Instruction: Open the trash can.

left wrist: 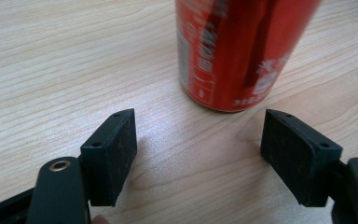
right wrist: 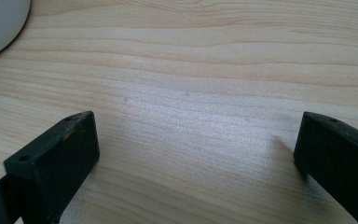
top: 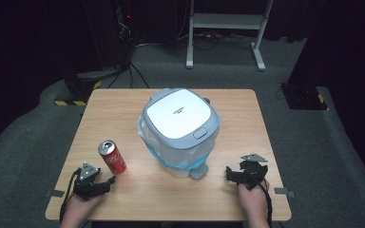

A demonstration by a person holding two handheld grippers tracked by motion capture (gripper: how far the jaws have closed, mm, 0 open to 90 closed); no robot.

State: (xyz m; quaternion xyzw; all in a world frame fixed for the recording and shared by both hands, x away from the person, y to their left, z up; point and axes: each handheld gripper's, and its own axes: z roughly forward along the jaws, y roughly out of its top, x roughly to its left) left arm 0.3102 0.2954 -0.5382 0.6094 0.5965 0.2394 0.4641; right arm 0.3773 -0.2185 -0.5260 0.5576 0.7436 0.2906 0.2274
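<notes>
Jaws of your left gripper (left wrist: 198, 151) stand apart, nothing between them, with the can (left wrist: 237, 51) upright just beyond the tips, not touched. Your right gripper (right wrist: 196, 158) gapes wide over bare table (right wrist: 205, 70), gripping nothing. In the high view the can stands left of the bin (top: 180, 133).

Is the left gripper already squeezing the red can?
No, the left gripper has open jaws, and the red can stands on the table just ahead of them, untouched.

Overhead cam fwd-down; claw cams close, prob. sharing table (top: 138, 190).
</notes>
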